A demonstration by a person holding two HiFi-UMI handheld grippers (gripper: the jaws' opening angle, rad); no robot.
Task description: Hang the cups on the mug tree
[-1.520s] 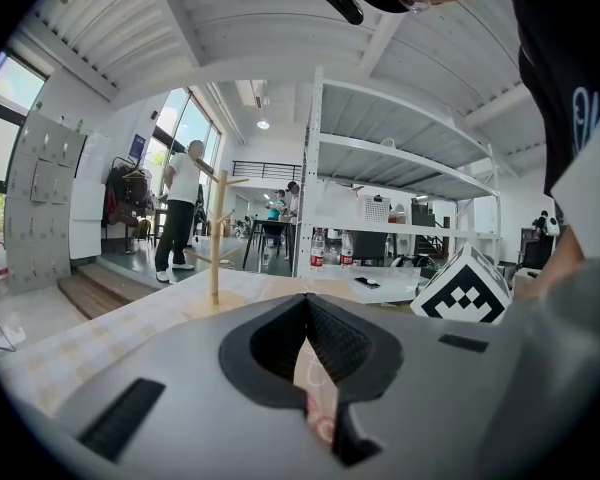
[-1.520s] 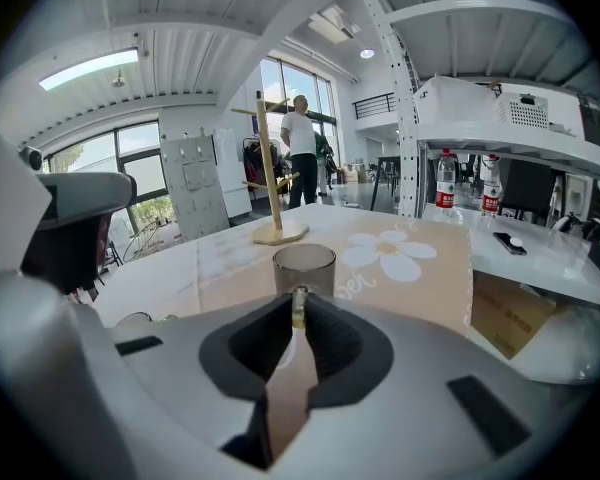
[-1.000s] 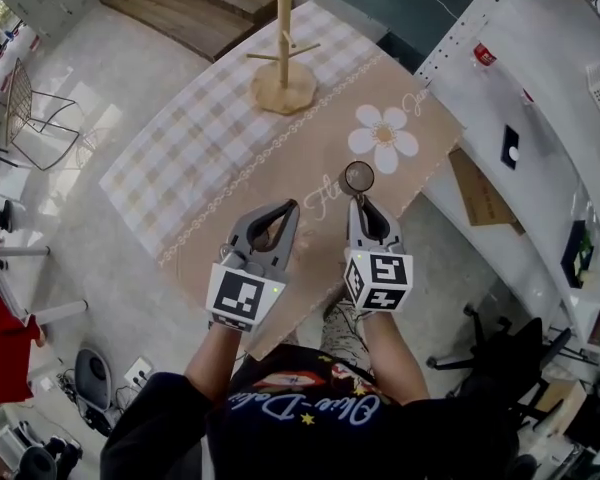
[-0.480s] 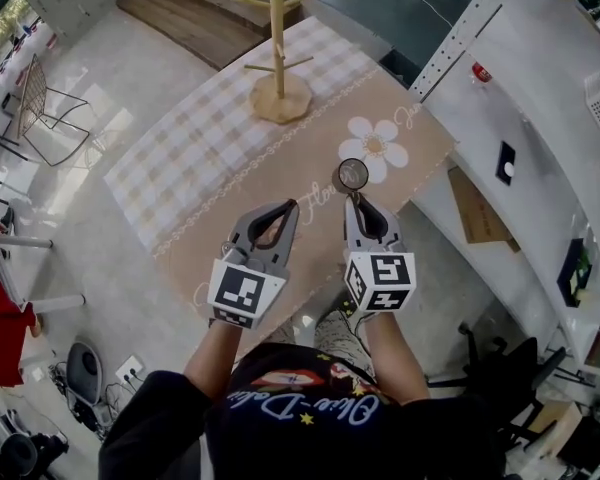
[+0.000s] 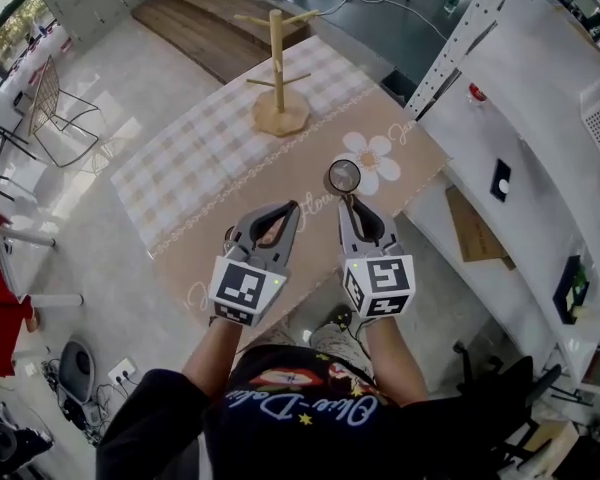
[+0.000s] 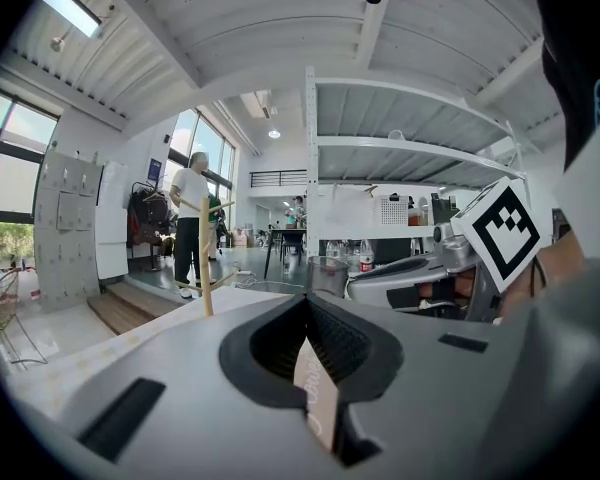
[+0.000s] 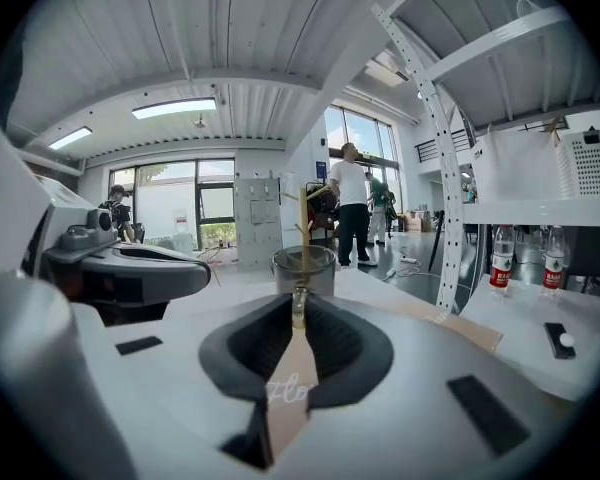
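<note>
A wooden mug tree (image 5: 277, 66) stands at the far end of the table (image 5: 210, 158), on the checked part of the cloth. My right gripper (image 5: 346, 200) is shut on the handle of a clear glass cup (image 5: 343, 176), holding it upright above the table's near part. In the right gripper view the cup (image 7: 303, 268) sits just past the jaw tips of the right gripper (image 7: 298, 304), with the mug tree (image 7: 304, 218) straight behind it. My left gripper (image 5: 291, 208) hovers beside it, shut and empty. In the left gripper view the left gripper (image 6: 306, 301) shows the mug tree (image 6: 206, 253) far ahead at left.
The cloth has a white daisy print (image 5: 372, 158) near the cup. A white shelf rack (image 5: 510, 148) with a small bottle (image 5: 473, 93) runs along the right. Metal chairs (image 5: 50, 108) stand on the floor at left, and a wooden platform (image 5: 205, 13) lies beyond the table. A person (image 7: 354, 213) stands farther off.
The view has drifted, so the table and tree sit lower and smaller in the frame. The right gripper with the cup has shifted slightly left. Both grips are unchanged.
</note>
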